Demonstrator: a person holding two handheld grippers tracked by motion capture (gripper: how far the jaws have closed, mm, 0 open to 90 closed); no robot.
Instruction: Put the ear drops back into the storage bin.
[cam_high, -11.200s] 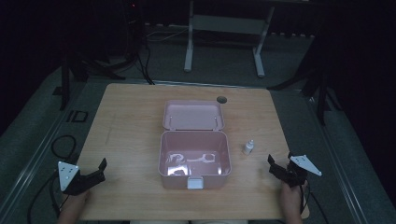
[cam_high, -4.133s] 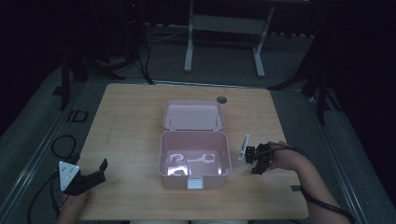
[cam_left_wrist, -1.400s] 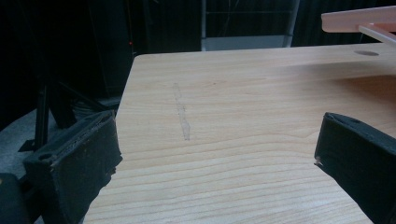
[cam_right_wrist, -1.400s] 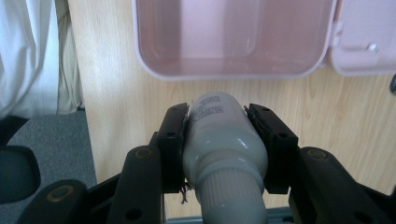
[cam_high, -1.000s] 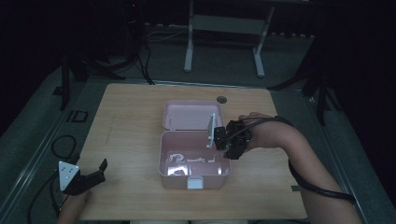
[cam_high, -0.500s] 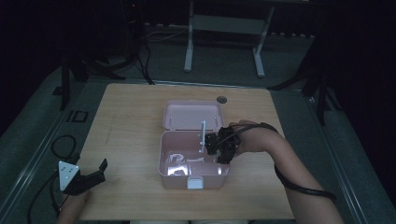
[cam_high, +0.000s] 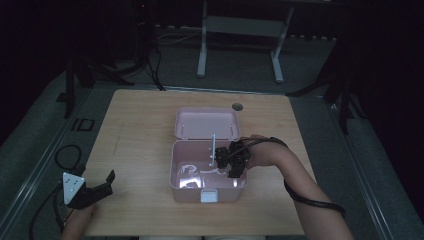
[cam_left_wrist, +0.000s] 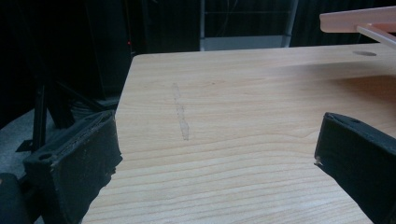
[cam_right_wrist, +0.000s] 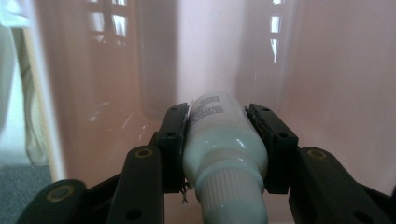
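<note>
Right gripper (cam_right_wrist: 219, 140) holds white bottle (cam_right_wrist: 224, 144) inside pink box (cam_high: 186, 186).

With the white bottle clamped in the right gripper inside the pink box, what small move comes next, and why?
Probably lower a little more, then open the jaws. The right gripper holds the white bottle inside the open pink box, apparently above its floor.

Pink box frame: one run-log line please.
right gripper: shut on white bottle | place: inside open pink box, lid back | left gripper: open, on table, holding nothing
</note>
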